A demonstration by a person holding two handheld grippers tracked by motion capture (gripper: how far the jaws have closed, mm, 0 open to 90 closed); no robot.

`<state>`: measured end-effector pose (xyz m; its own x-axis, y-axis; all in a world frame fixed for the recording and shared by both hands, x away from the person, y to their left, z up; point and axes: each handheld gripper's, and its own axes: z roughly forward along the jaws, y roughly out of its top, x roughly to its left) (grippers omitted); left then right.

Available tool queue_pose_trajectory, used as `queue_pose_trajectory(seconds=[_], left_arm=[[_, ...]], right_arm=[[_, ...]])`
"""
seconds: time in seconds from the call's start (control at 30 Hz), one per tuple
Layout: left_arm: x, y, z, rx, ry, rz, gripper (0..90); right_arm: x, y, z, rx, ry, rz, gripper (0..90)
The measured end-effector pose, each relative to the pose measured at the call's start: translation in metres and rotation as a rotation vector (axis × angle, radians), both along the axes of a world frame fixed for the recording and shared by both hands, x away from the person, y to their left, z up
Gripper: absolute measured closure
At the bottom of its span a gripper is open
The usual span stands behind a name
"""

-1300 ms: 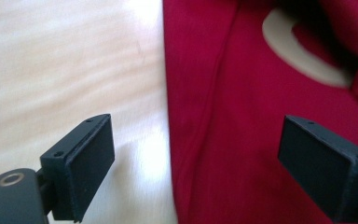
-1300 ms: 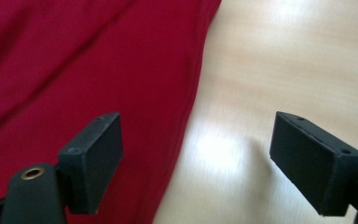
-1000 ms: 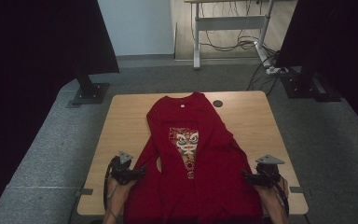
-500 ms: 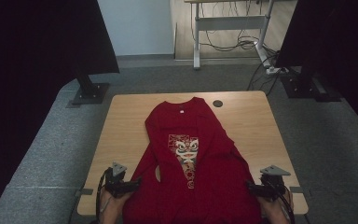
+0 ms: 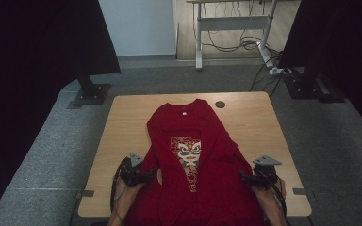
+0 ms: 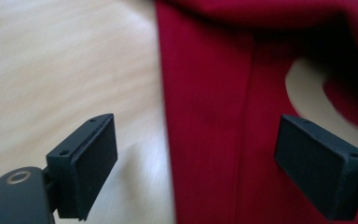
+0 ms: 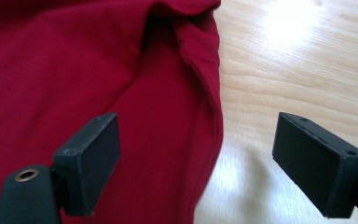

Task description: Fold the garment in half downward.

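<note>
A: Grey carpet surrounds a pale wooden bench [image 5: 122, 122], with dark screens on stands at either side and cables under a desk behind. What lies on the bench?

B: One red T-shirt [image 5: 202, 141], spread lengthwise with its collar at the far end and its hem hanging off the near edge. A lion-mask print [image 5: 187, 151] faces up.

A: Where are the grippers?

B: The left gripper [image 5: 147, 176] sits at the shirt's left edge, the right gripper [image 5: 243, 178] at its right edge, both near the bench's front. From the left gripper view, the shirt's edge runs up between the open jaws, closer to the right-hand one, with bare wood under the left-hand one. From the right gripper view, the red fold lies before the left-hand jaw and wood before the right-hand one.

A: Are they holding it?

B: No. Both stand wide, and no pad presses on cloth.

A: What has changed?

B: Over the last second the shirt has slid towards the near edge, so more bare wood shows beyond the collar, while both grippers have drawn back and then returned to its sides. I judge the shirt is now laid out and the next grasp on its sides is about to begin.
</note>
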<state>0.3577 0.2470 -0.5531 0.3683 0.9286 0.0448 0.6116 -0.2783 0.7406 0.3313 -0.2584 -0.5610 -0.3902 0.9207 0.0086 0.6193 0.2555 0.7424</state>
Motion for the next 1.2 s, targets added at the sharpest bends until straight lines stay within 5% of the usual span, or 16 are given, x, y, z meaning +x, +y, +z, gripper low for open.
queue_pose_trajectory(seconds=[0.03,0.17,0.27,0.3,0.4,0.43,0.53,0.57,0.67,0.73,0.77,0.8,0.83,0.97,1.1,1.2], left_arm=[[-0.003,0.026,0.000,-0.020,0.004,0.075,14.3],[-0.012,0.049,0.002,-0.026,0.027,0.138,16.4],[-0.014,0.049,0.003,-0.029,0.033,0.133,16.3],[-0.018,0.035,0.010,0.029,-0.005,0.089,16.3],[-0.016,0.029,0.013,0.018,-0.017,0.066,16.0],[-0.005,0.005,0.014,0.038,-0.010,-0.005,16.0],[-0.005,0.005,0.014,0.038,-0.010,-0.005,14.9],[0.013,-0.010,0.003,0.042,-0.004,-0.020,14.1],[0.016,-0.002,0.002,0.020,0.001,0.016,13.7],[0.016,-0.002,0.002,0.020,0.001,0.016,13.7],[0.014,0.024,0.000,-0.029,0.020,0.098,13.7],[0.014,0.024,0.000,-0.029,0.020,0.098,14.4],[0.010,0.036,0.002,-0.019,0.019,0.148,14.4],[0.007,0.034,0.006,-0.013,0.022,0.130,17.8],[0.013,0.005,0.012,0.005,-0.010,0.022,17.0],[0.023,-0.006,0.005,0.069,0.005,0.011,15.7]], right_arm=[[-0.006,-0.016,-0.001,0.013,-0.004,-0.047,15.7],[-0.020,-0.027,-0.001,0.014,-0.004,-0.070,15.7],[-0.026,-0.027,0.000,0.012,0.009,-0.068,15.6],[-0.026,-0.027,0.000,0.012,0.009,-0.068,15.6],[-0.020,-0.020,0.008,-0.007,-0.008,-0.052,16.9],[-0.020,-0.020,0.008,-0.007,-0.008,-0.052,16.7],[-0.001,-0.012,0.009,0.004,-0.019,-0.026,14.5],[0.021,-0.004,0.003,-0.007,-0.010,0.007,14.1],[0.026,-0.004,0.000,-0.005,-0.012,0.013,13.3],[0.029,-0.010,0.001,0.001,-0.011,-0.027,15.4],[0.029,-0.010,0.001,0.001,-0.011,-0.027,15.4],[0.029,-0.010,0.001,0.001,-0.011,-0.027,15.4],[0.028,-0.035,0.000,0.013,-0.008,-0.128,17.9],[0.026,-0.046,0.000,0.019,-0.003,-0.147,18.1],[0.023,-0.023,0.010,0.026,-0.038,-0.065,17.9],[0.029,-0.012,0.011,0.015,-0.032,-0.032,16.6]])
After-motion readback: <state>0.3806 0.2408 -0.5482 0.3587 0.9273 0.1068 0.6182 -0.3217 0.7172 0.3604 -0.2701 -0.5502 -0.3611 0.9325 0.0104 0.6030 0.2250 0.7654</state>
